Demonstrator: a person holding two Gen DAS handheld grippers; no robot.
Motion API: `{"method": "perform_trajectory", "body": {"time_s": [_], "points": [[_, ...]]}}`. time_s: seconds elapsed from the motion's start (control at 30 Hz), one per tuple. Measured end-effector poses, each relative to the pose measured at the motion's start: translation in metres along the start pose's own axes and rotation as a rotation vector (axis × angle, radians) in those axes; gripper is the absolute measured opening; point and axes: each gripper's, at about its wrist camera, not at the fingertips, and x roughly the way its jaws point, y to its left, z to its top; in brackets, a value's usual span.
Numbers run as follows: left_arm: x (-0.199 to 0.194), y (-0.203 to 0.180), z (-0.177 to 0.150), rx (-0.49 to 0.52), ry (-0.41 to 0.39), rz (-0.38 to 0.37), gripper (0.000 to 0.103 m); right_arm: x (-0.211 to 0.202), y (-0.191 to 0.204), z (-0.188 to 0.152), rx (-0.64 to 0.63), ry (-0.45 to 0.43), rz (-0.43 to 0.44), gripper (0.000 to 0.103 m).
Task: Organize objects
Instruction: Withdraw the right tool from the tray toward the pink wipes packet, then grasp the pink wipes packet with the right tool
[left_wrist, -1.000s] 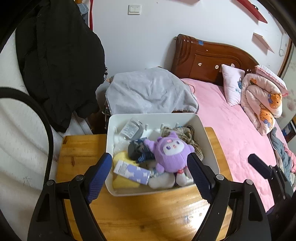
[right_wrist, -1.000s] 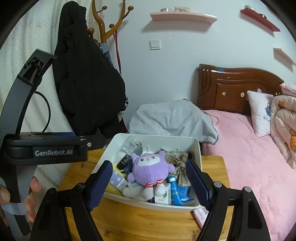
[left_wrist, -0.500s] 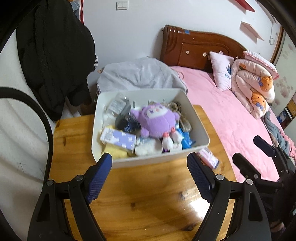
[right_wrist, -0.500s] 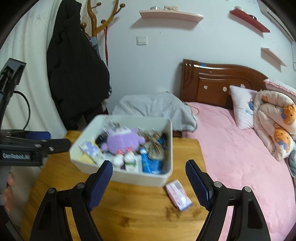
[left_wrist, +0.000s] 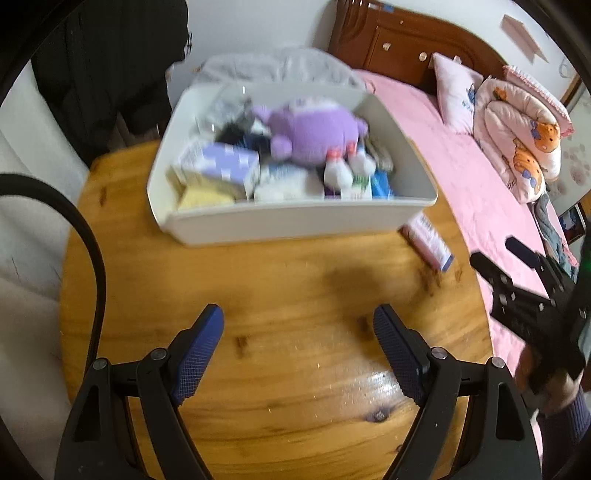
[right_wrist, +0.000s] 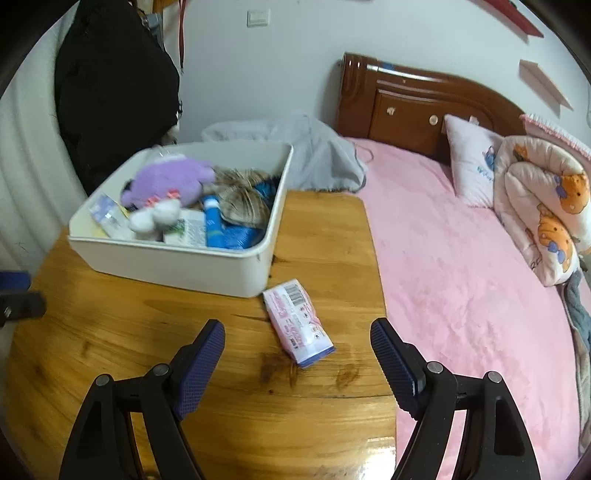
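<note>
A white bin (left_wrist: 295, 221) (right_wrist: 177, 264) stands on the wooden table (left_wrist: 280, 295) (right_wrist: 147, 332), holding a purple plush toy (left_wrist: 314, 129) (right_wrist: 166, 181), boxes, small bottles and a blue tube. A pink packet (right_wrist: 295, 321) (left_wrist: 428, 243) lies flat on the table beside the bin's near right corner. My left gripper (left_wrist: 298, 345) hangs open over bare wood in front of the bin, holding nothing. My right gripper (right_wrist: 297, 345) is open too, hovering just short of the pink packet, with nothing between its fingers. The right gripper's body shows at the left wrist view's right edge.
A pink bed (right_wrist: 461, 277) with a pillow and a rolled quilt (right_wrist: 543, 199) runs along the table's right side. A grey cloth (right_wrist: 295, 147) lies behind the bin. A black coat (right_wrist: 114, 85) hangs at the back left. A hand (left_wrist: 546, 387) holds the right gripper.
Both grippers have pulled back and tilted down from the bin, which now sits farther off. The pink packet has come into view in front of the right gripper. Both stay open.
</note>
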Motion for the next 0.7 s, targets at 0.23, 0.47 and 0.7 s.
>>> {"method": "perform_trajectory", "body": {"time_s": [0.23,0.47,0.7], "points": [[0.018,0.001,-0.016,-0.066,0.066,0.014,0.086,0.051,-0.004,-0.004,-0.048,0.069,0.012,0.082],[0.03,0.01,-0.025,-0.13,0.117,0.022,0.086,0.079,0.004,-0.007,-0.094,0.114,0.029,0.082],[0.03,0.018,-0.028,-0.159,0.135,0.025,0.086,0.098,0.005,-0.01,-0.095,0.201,0.066,0.055]]}}
